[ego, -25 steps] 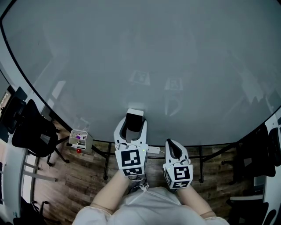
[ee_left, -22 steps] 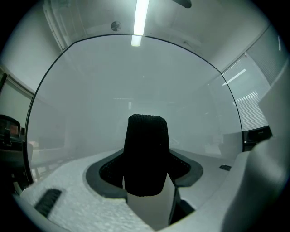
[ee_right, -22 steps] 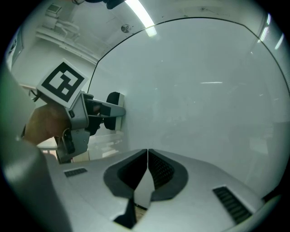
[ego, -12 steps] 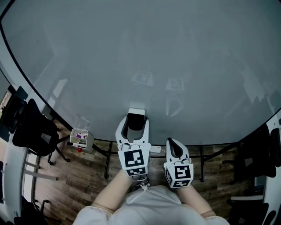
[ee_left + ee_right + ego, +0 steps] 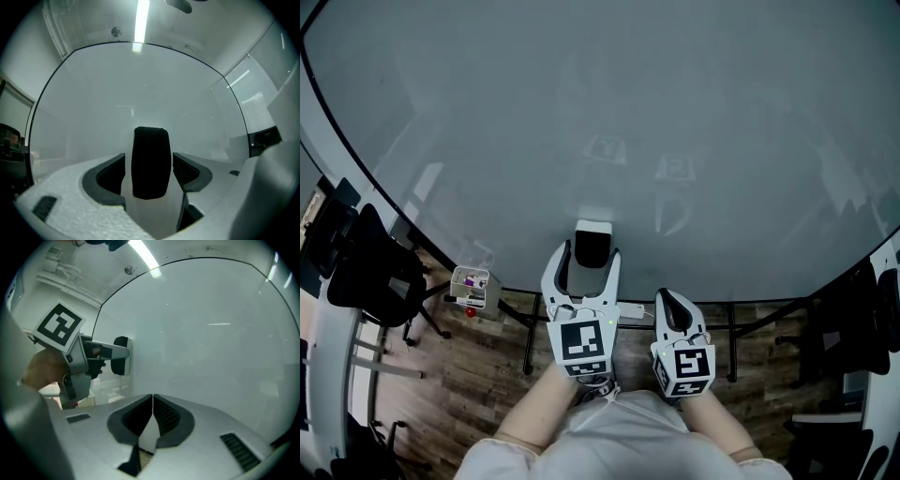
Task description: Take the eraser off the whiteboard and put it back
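Observation:
The black eraser [image 5: 592,244] with a white back sticks upright to the large whiteboard [image 5: 600,112]. My left gripper [image 5: 590,253] points straight at the board with the eraser [image 5: 150,161] between its jaws. The jaws are opening, and a thin gap shows between each pad and the eraser's sides. In the right gripper view the eraser [image 5: 122,355] sits flat against the board, the left gripper [image 5: 111,352] reaching around it. My right gripper [image 5: 672,306] hangs just right of the left one, shut with nothing in it [image 5: 152,401], a little short of the board.
Black office chairs [image 5: 367,274] stand on the wooden floor at the left, another chair [image 5: 853,328] at the right. A small white box [image 5: 470,287] with coloured items is mounted at the board's lower left. The board's stand legs [image 5: 530,342] run beneath it.
The left gripper's jaws have spread apart off the eraser's sides, and the eraser stays stuck on the board. The right gripper has not moved.

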A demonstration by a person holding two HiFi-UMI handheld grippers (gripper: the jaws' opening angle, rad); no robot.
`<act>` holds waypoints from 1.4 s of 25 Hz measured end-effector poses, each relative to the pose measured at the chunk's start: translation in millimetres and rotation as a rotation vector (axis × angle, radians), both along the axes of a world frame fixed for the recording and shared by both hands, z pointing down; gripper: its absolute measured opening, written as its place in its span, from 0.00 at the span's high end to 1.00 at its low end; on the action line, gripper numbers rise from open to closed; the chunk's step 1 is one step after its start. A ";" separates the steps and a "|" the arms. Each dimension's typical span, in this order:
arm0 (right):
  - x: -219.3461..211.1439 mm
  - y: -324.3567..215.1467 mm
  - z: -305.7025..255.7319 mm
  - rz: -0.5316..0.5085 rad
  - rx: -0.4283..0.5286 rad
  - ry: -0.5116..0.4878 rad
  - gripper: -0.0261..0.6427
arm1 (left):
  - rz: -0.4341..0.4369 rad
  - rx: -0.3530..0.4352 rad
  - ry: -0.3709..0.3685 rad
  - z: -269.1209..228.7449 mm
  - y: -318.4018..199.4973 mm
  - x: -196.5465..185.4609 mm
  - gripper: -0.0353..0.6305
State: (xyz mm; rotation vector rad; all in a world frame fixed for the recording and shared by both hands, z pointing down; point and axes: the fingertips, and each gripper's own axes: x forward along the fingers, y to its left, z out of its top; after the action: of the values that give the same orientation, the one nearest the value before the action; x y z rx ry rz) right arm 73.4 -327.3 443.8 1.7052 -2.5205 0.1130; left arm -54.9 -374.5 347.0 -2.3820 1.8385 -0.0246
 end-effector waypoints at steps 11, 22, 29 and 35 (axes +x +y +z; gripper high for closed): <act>-9.7 19.9 7.5 -0.015 -0.017 0.010 0.92 | 0.044 -0.082 0.013 36.0 37.9 1.4 0.51; -14.3 39.0 6.3 -0.037 -0.007 -0.008 0.92 | 0.065 -0.140 0.034 74.7 69.8 -0.3 0.89; -19.8 51.3 5.4 -0.069 0.005 -0.003 0.92 | 0.083 -0.209 0.026 97.5 82.7 2.6 0.91; -18.8 54.3 2.4 -0.066 0.005 0.019 0.92 | 0.100 -0.196 0.007 94.4 87.9 8.2 0.91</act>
State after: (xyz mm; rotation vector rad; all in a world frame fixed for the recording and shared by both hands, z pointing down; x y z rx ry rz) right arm 54.7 -273.0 446.2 1.6150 -2.5624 0.0856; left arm -46.7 -286.6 441.4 -2.6043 1.7928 -0.1960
